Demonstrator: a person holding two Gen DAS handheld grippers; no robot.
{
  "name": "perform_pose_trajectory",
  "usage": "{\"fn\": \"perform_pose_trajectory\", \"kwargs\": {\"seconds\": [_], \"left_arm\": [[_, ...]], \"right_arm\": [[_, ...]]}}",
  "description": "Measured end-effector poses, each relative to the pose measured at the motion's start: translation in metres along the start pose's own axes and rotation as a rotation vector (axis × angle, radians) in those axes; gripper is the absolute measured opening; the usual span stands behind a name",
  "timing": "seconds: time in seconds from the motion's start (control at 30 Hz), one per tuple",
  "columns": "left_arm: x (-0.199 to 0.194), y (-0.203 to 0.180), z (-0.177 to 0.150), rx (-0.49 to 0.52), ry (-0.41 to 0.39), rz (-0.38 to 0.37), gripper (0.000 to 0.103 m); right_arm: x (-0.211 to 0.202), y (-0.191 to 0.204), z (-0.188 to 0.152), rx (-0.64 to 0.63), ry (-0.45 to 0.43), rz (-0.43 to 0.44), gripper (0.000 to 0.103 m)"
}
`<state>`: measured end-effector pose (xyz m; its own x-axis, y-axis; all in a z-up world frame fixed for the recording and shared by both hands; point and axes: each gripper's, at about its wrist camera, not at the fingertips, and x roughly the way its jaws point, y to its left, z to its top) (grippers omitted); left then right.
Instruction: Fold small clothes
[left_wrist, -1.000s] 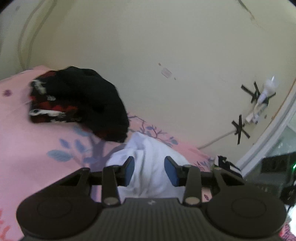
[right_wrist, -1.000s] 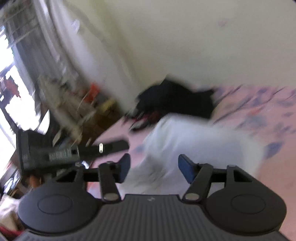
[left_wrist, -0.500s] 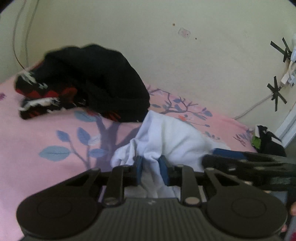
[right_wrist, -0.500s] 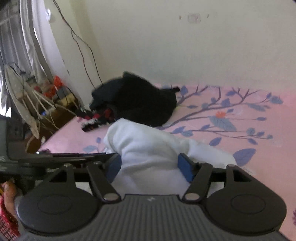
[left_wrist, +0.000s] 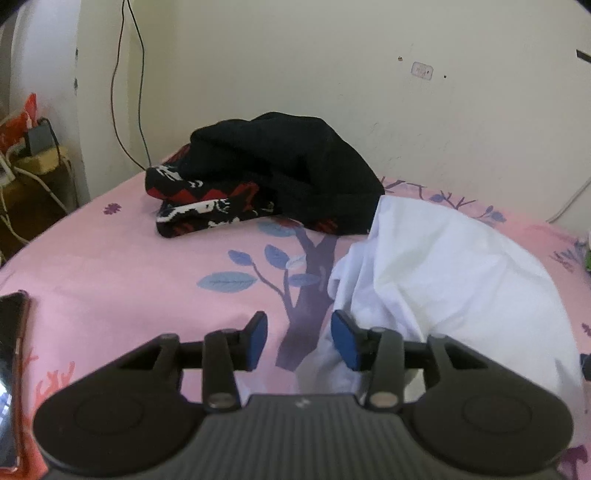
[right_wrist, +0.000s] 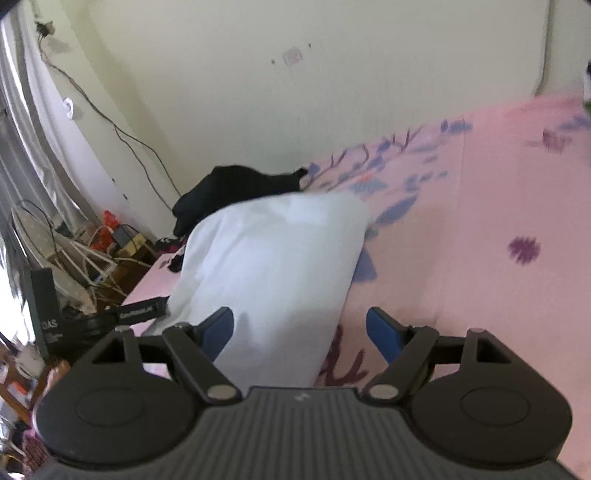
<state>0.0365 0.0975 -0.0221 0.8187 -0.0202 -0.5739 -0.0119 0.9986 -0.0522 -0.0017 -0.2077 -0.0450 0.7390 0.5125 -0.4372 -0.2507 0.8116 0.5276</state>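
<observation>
**mika:** ok so what's different from half a second back? The left gripper (left_wrist: 298, 339) was pinched shut on a bunch of the white garment (left_wrist: 454, 273), and now its blue pads are spread apart with nothing between them, just pink bedsheet (left_wrist: 110, 273) showing in the gap. The cloth edge sits just beside the right-hand pad, maybe brushing it, hard to say.

**dov:** yep, it let go. The right gripper (right_wrist: 300, 334) is wide open too, same as before, but the view has swung: the white garment (right_wrist: 273, 266) now lies mostly toward its left finger, slumped on the sheet rather than filling the space between the two.

**mika:** so nobody's holding anything. The garment is lying loose on the bed, humped up and rumpled, not flat.

**dov:** my read is that was a drop or a reposition, not a finished fold. It looks too lumpy to count. I'd guess next is grabbing an edge or corners and spreading it out.

**mika:** further back, the black garment pile (left_wrist: 280, 177) with the red and white pattern is against the wall (left_wrist: 332, 74), touching the white one's far edge. Looks like it hasn't moved.

**dov:** there's a phone (left_wrist: 11, 354) at the left edge too, well clear.
</observation>
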Motion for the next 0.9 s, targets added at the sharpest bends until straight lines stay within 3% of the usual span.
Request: {"fn": "perform_pose_trajectory", "kwargs": {"seconds": [0.13,0.2,0.33,0.43,0.9], "left_arm": [[0.002,-0.006,-0.007,0.055,-0.015,0.084,0.047],[0.008,-0.004,-0.014,0.070,-0.007,0.124,0.048],[0.008,-0.002,-0.013,0.058,-0.012,0.132,0.050],[0.008,-0.004,-0.014,0.066,-0.014,0.144,0.052],[0.009,-0.003,-0.014,0.058,-0.008,0.182,0.067]], "right_arm": [[0.005,0.002,-0.014,-0.024,0.016,0.023,0.077],[0.005,0.007,-0.022,-0.069,-0.009,0.040,0.086],[0.006,0.013,-0.026,-0.107,-0.023,0.034,0.088],[0.005,0.011,-0.026,-0.090,-0.026,0.055,0.093],[0.004,-0.001,-0.025,-0.012,-0.034,0.133,0.097]]}}
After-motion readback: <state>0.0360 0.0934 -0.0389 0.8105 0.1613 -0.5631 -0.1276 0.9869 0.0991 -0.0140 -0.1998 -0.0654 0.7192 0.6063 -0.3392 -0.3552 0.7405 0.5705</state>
